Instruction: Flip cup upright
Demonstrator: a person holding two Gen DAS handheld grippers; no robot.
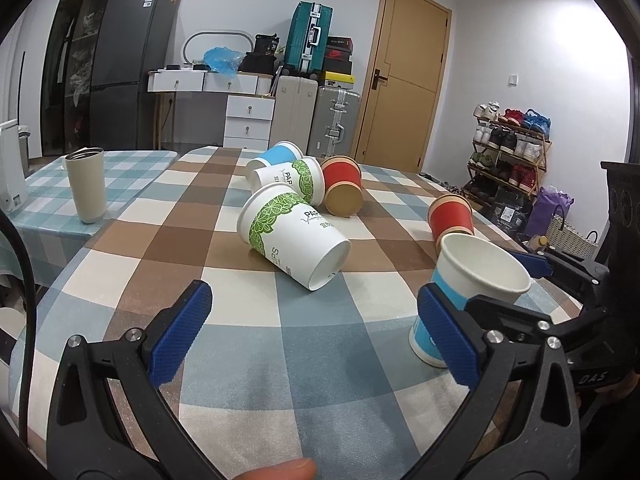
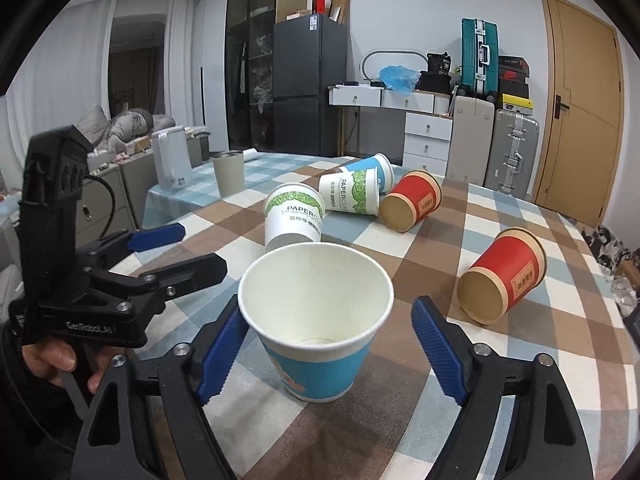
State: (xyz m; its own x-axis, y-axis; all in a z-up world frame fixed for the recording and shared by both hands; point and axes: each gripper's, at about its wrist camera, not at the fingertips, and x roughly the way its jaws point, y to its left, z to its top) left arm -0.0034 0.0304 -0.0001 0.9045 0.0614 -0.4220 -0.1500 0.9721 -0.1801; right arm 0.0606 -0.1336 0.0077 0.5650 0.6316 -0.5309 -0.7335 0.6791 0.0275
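A blue-and-white paper cup (image 2: 316, 344) stands upright on the checked tablecloth, mouth up, between the open fingers of my right gripper (image 2: 326, 350); a gap shows on the right side. It also shows at the right of the left wrist view (image 1: 472, 280). My left gripper (image 1: 316, 332) is open and empty over bare cloth, to the left of the cup. Several cups lie on their sides beyond: a green-leaf cup (image 1: 292, 236), another green-leaf cup (image 1: 290, 180), a blue cup (image 1: 276, 156), and two red cups (image 1: 342, 186) (image 1: 452, 216).
A beige steel tumbler (image 1: 86, 184) stands upright on a second, lower table at the left, with a white appliance (image 1: 12, 168) beside it. The table's right edge drops off toward a shoe rack (image 1: 508, 148). Suitcases and drawers stand behind the table.
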